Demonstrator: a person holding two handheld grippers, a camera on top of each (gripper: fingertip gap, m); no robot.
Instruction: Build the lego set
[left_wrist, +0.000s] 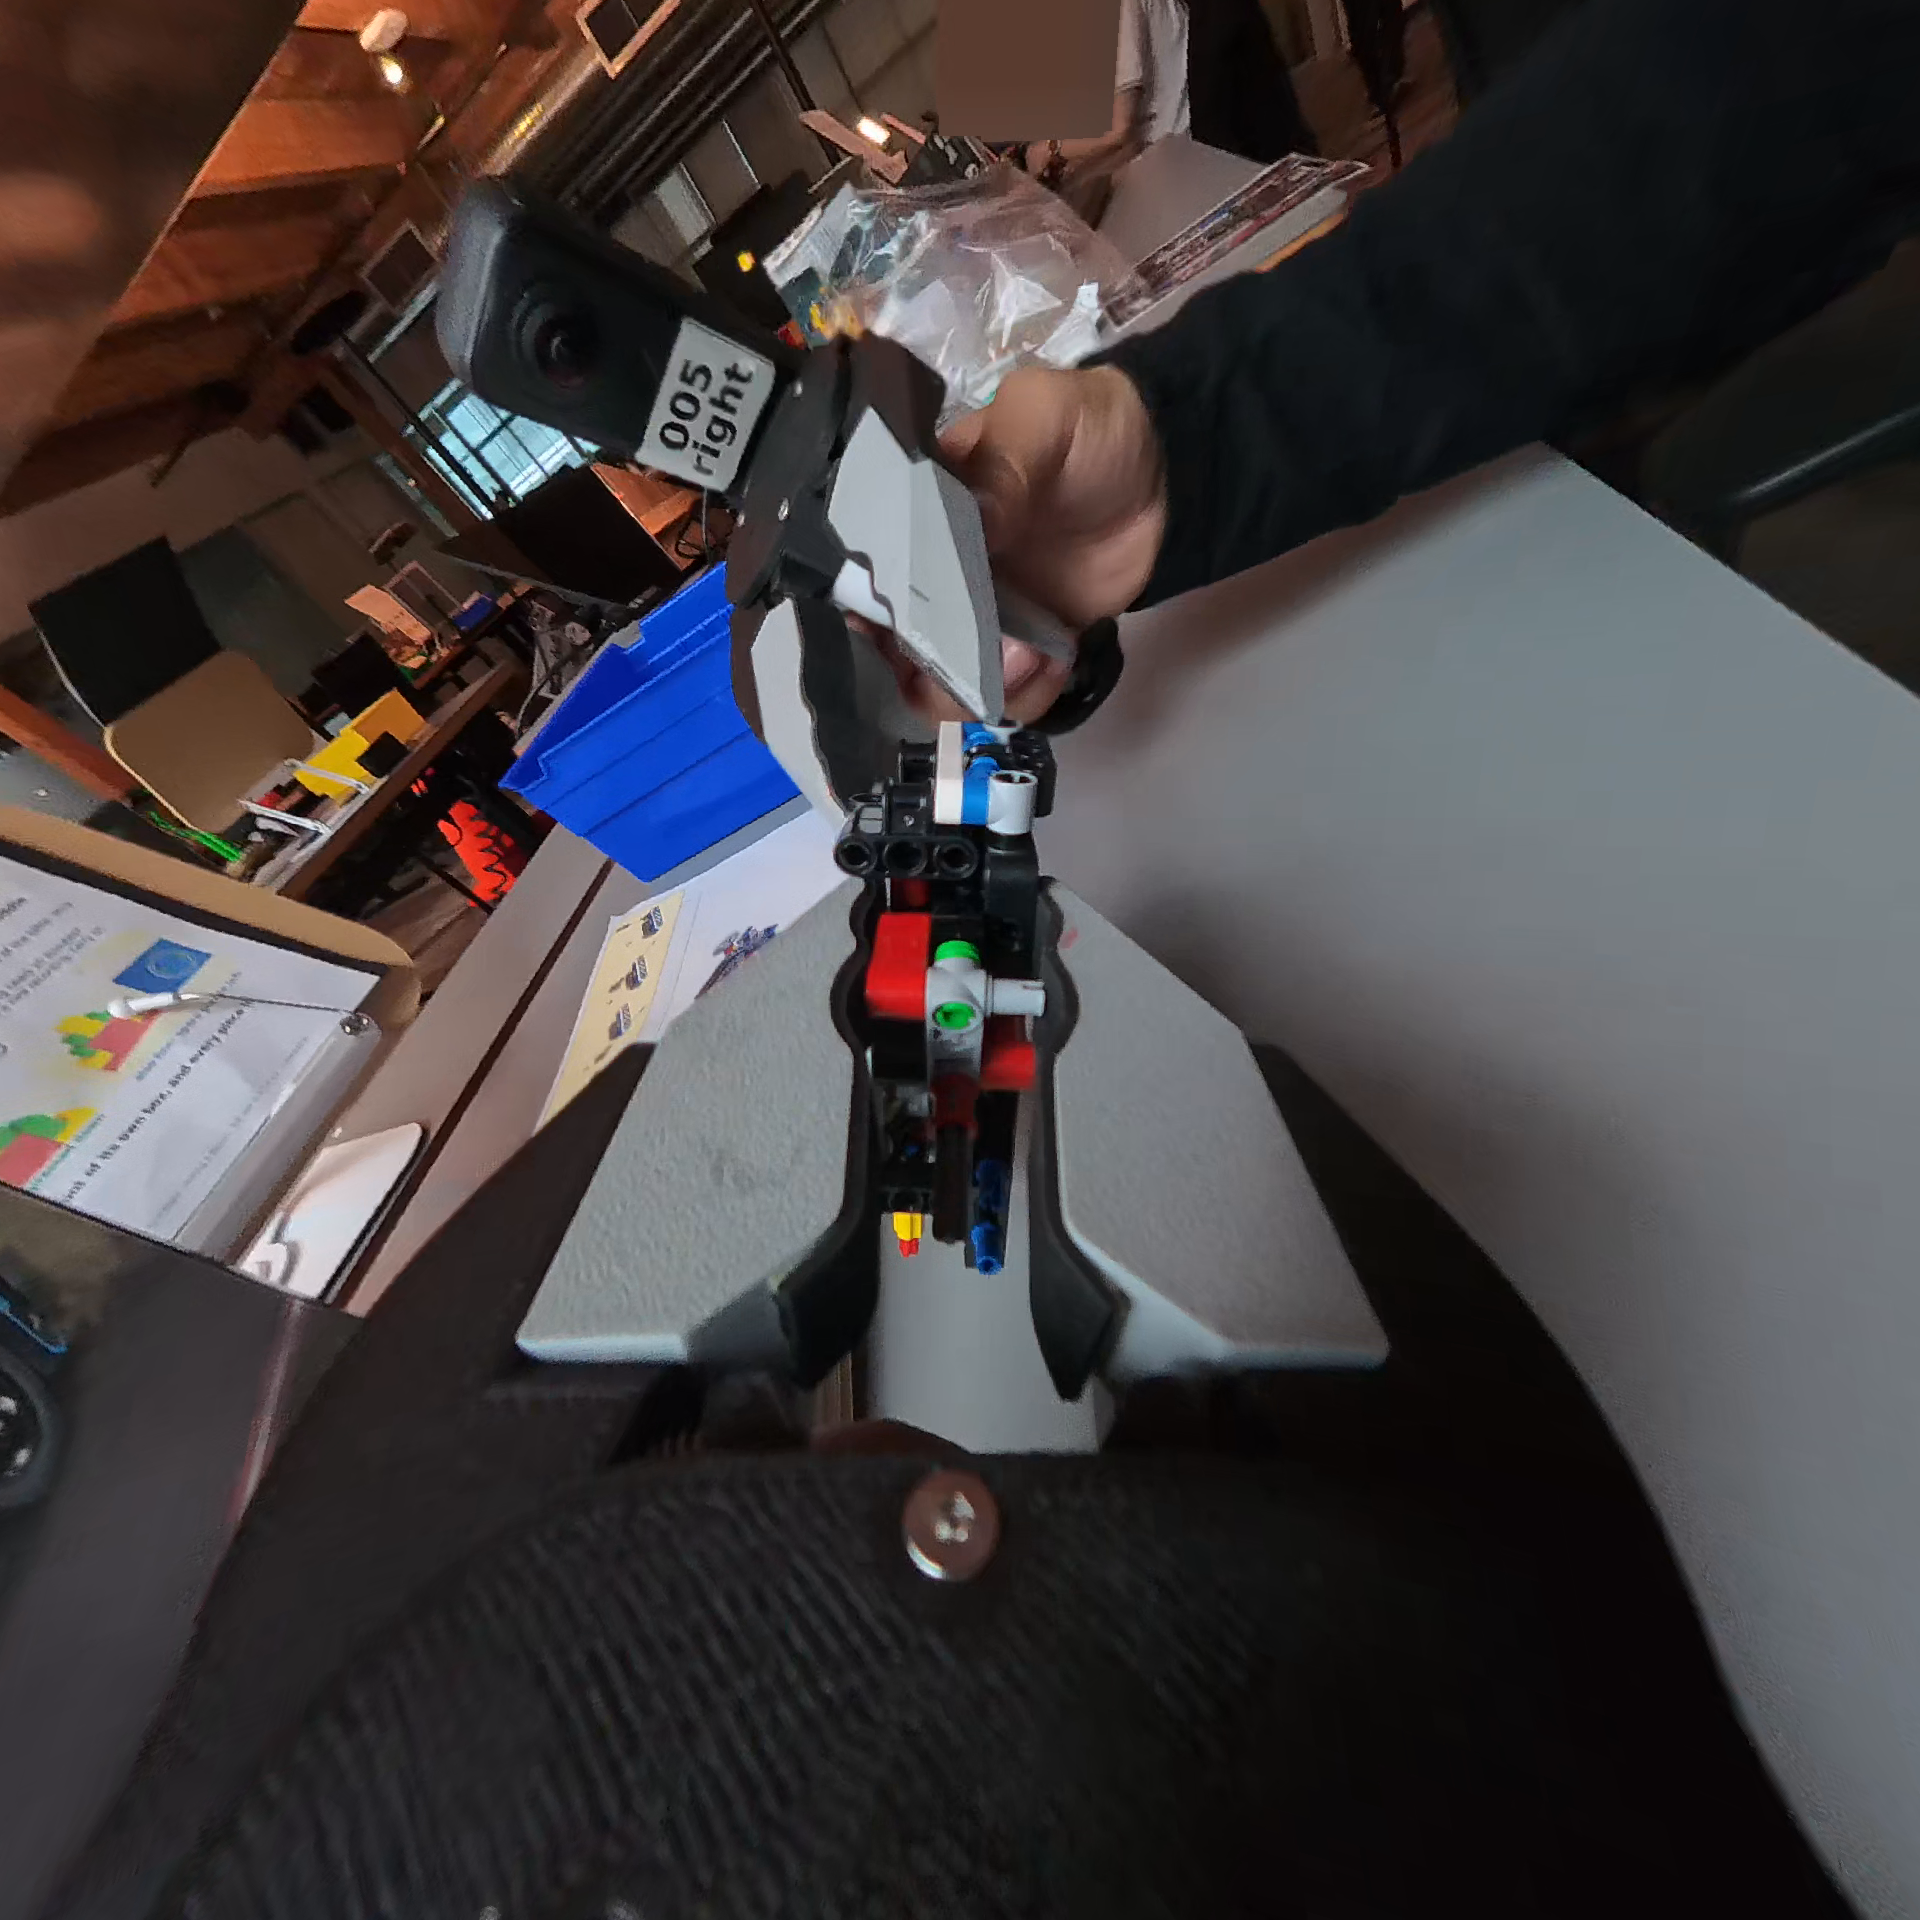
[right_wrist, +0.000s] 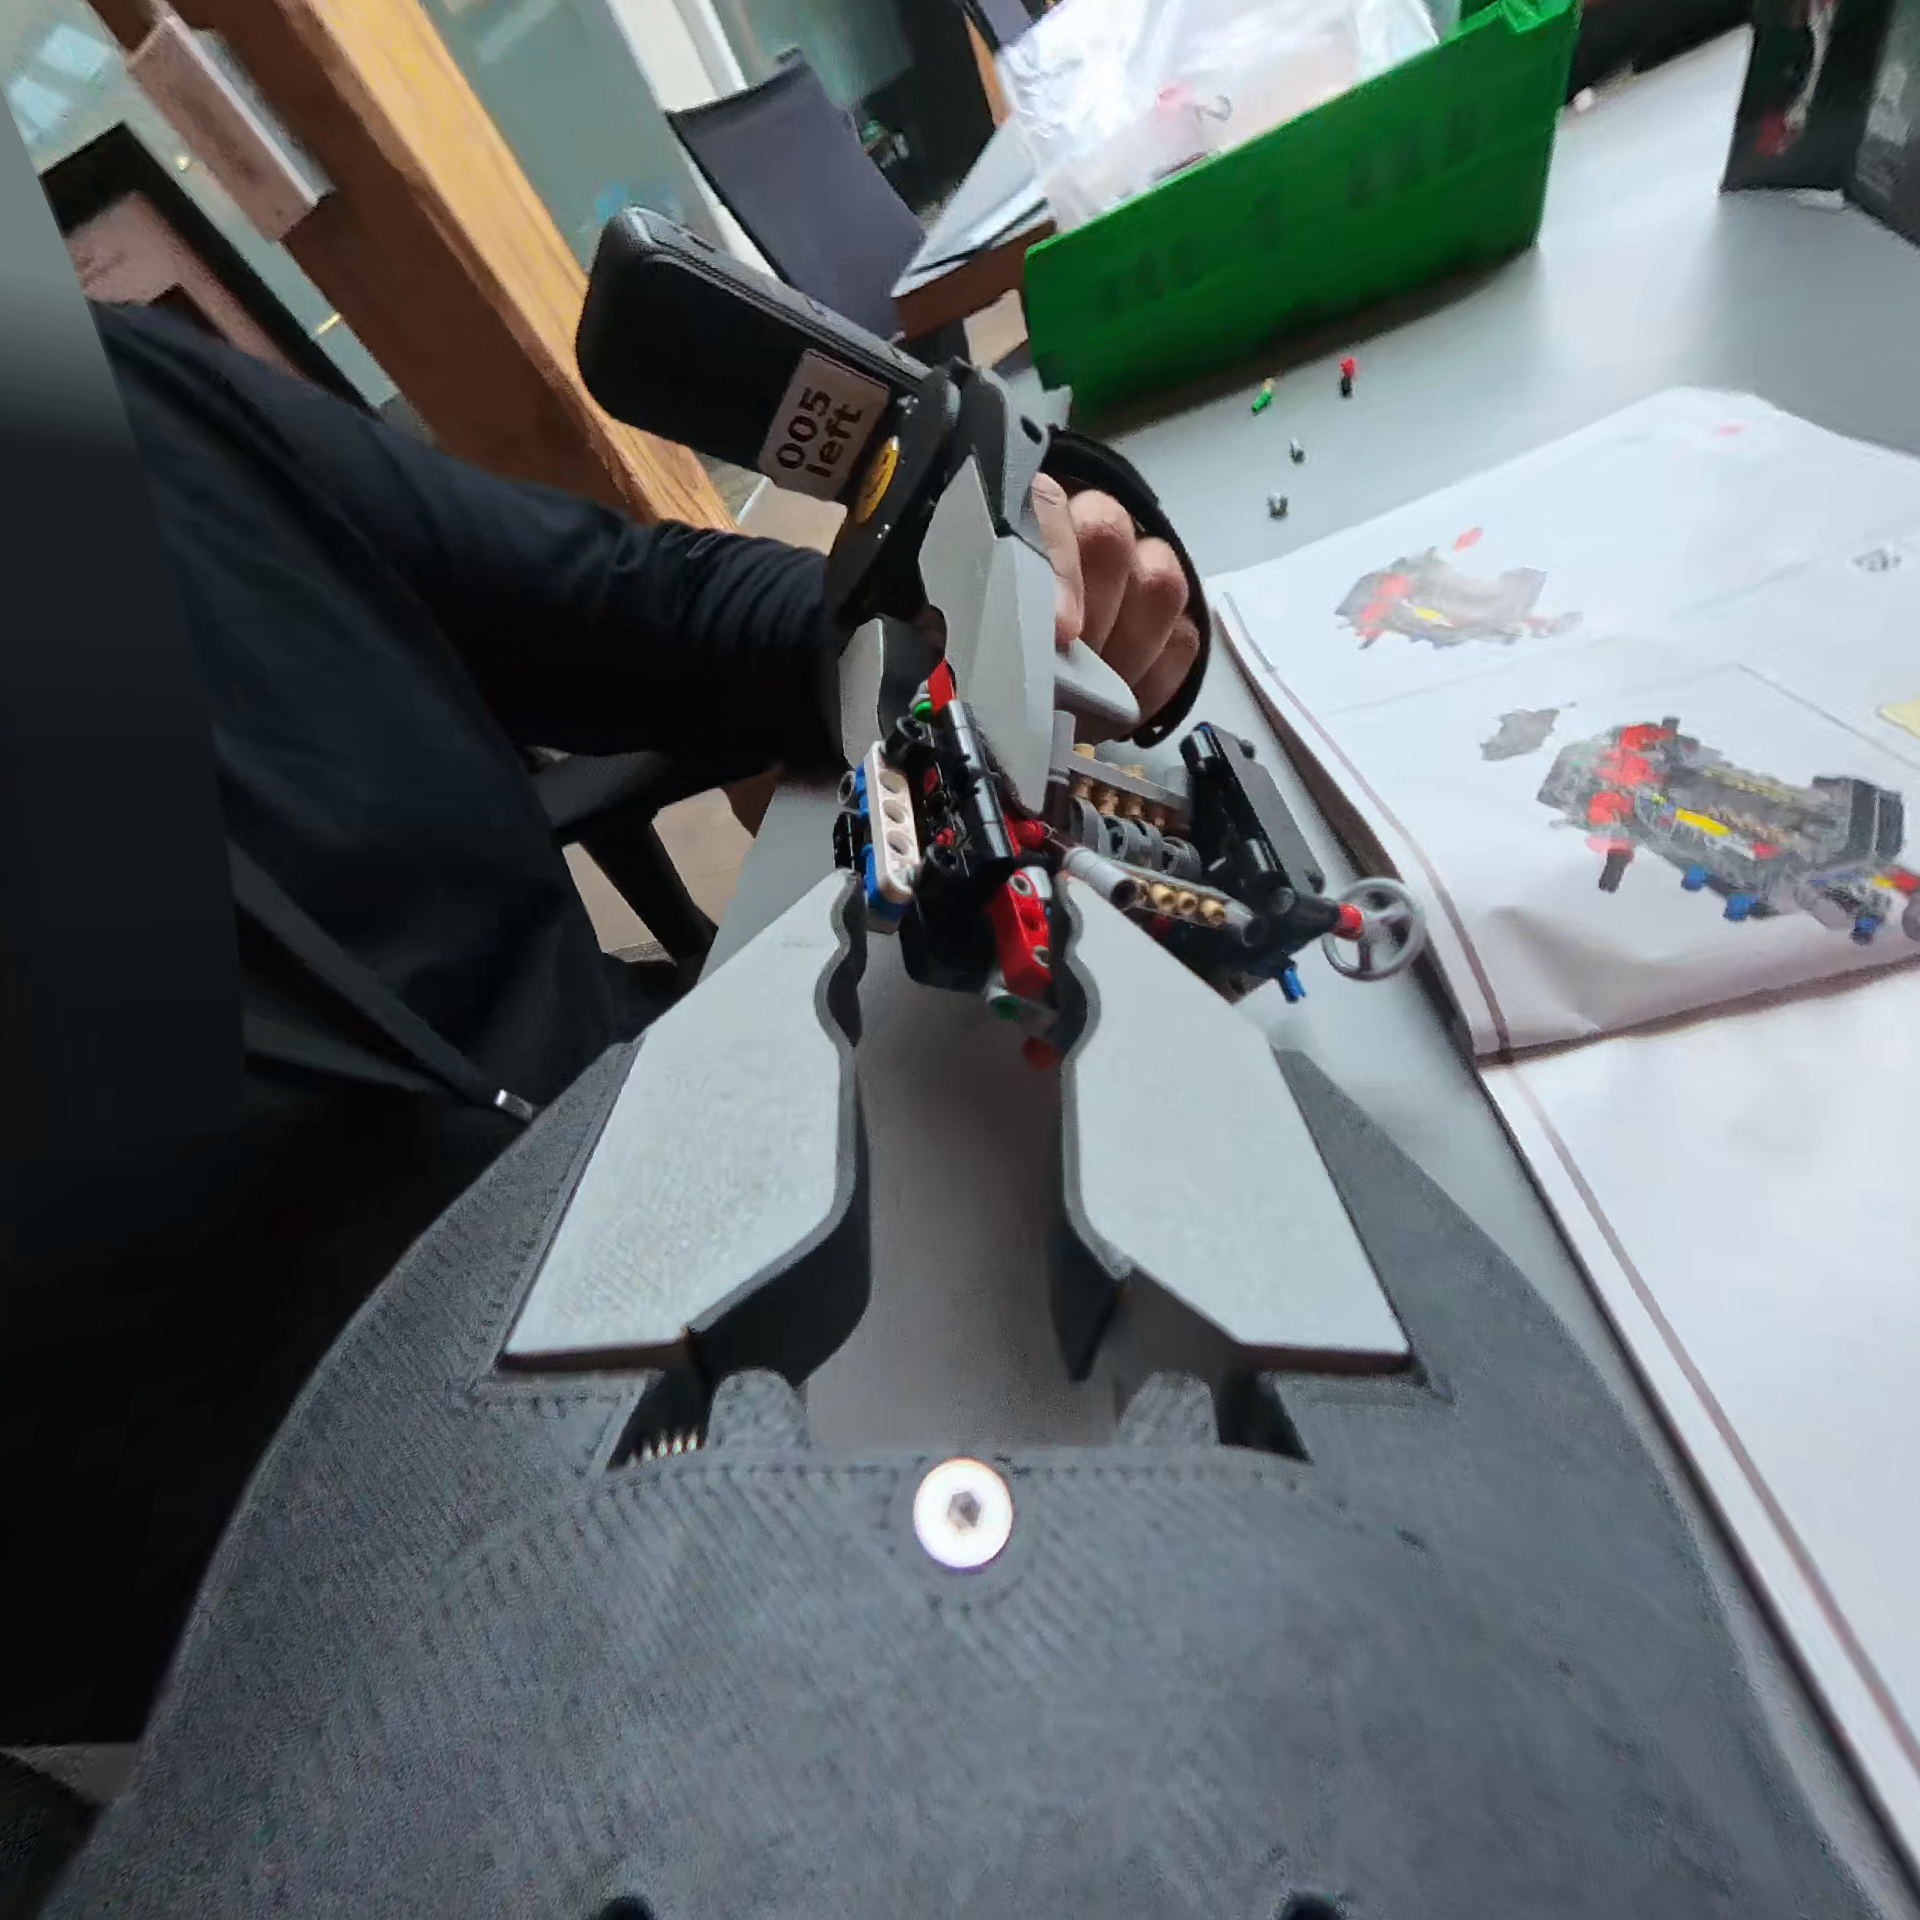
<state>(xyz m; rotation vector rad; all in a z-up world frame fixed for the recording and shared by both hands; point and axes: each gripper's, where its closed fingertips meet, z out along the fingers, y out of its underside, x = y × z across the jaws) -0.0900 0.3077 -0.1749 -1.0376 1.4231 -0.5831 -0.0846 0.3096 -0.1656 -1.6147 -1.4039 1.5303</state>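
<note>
A small lego assembly (left_wrist: 940, 997) of black, red, white and blue technic parts is held in the air between both grippers. My left gripper (left_wrist: 951, 997) is shut on its lower part. My right gripper (left_wrist: 914, 758) comes in from above, and its tips close on the top end with the white and blue pieces. In the right wrist view the same assembly (right_wrist: 956, 894) sits between my right gripper's (right_wrist: 956, 951) fingers, and the left gripper (right_wrist: 940, 717) holds it from the far side. A larger part-built model (right_wrist: 1195, 862) with a grey steering wheel (right_wrist: 1371, 930) lies on the table behind.
An open instruction booklet (right_wrist: 1662, 727) lies on the grey table (right_wrist: 1558, 343) at the right. A green bin (right_wrist: 1299, 239) with plastic bags stands at the back, with a few loose small pieces (right_wrist: 1294, 447) in front. A blue bin (left_wrist: 644, 748) and a printed sheet (left_wrist: 156, 1039) are at the left. My left and right fingertips are right by each other.
</note>
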